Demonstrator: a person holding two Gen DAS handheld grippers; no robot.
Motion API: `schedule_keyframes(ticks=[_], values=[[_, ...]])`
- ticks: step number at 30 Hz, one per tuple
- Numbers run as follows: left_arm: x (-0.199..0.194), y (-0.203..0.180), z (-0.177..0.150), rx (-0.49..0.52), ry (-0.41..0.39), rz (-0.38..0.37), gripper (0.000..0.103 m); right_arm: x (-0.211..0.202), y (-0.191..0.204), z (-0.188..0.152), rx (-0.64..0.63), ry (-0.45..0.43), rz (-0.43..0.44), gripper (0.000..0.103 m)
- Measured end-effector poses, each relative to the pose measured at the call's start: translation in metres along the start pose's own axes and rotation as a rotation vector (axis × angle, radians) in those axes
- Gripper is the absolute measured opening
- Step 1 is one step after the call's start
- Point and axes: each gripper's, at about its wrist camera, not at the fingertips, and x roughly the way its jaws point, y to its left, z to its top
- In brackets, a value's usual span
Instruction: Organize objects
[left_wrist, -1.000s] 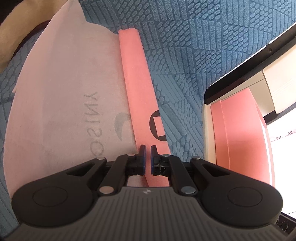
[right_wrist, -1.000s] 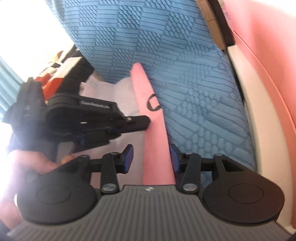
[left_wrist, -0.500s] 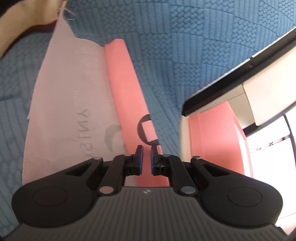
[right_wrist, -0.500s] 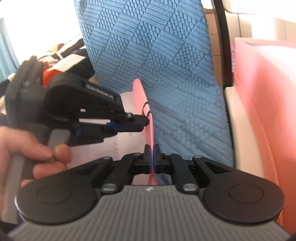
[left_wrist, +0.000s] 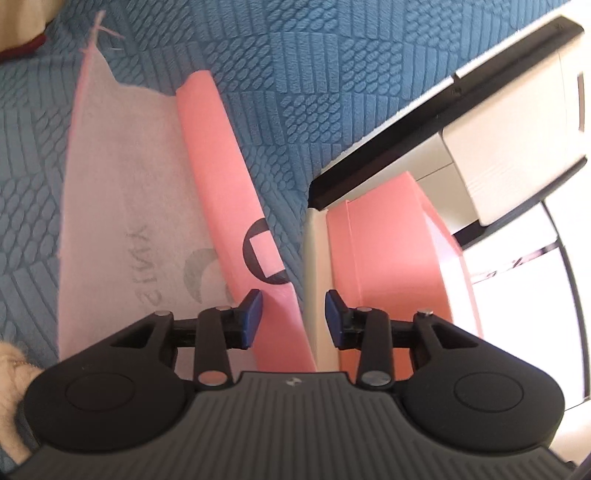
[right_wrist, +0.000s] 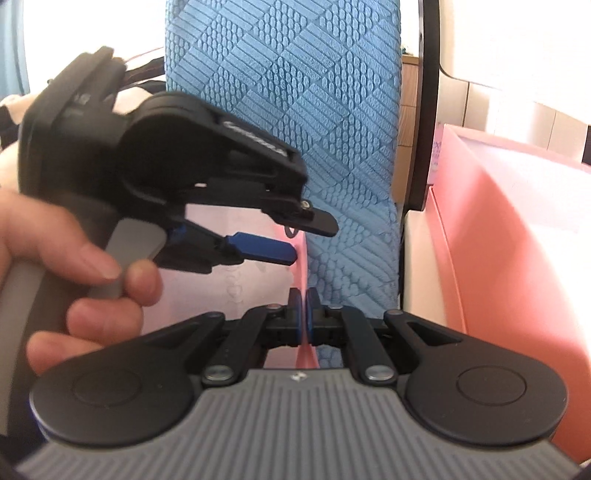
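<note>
Since half a second before, the left gripper (left_wrist: 291, 317) had sprung wide open, releasing the pink lid (left_wrist: 236, 206); the right gripper (right_wrist: 304, 317) stayed pinched on its edge, carrying it alone over the blue bedspread (left_wrist: 314, 74); the pink box (right_wrist: 517, 236) waited beside.

L gripper (left_wrist: 293, 319) fingers apart; R gripper (right_wrist: 304, 317) pinched tight

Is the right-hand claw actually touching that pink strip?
Touching. In the right wrist view the right gripper has its jaws shut on the pink strip's edge, with no gap showing. The left gripper is open.
</note>
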Motion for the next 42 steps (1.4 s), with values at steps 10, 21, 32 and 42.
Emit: schedule_keyframes(ticks=[10,21,32,42], values=[[0.003,0.013,0.000,-0.057,0.012,0.085,0.009,0.004,-0.003,-0.002,0.049,0.059,0.060,0.009],[0.001,0.040,0.009,-0.067,0.033,0.127,0.006,0.001,-0.011,0.002,0.221,0.056,0.203,0.009],[-0.002,0.038,0.009,-0.061,0.048,0.152,0.007,0.026,-0.005,-0.005,0.195,0.149,0.170,0.008],[-0.012,0.015,0.008,0.049,0.013,0.250,0.011,0.034,-0.004,-0.010,0.212,0.183,0.159,0.008]])
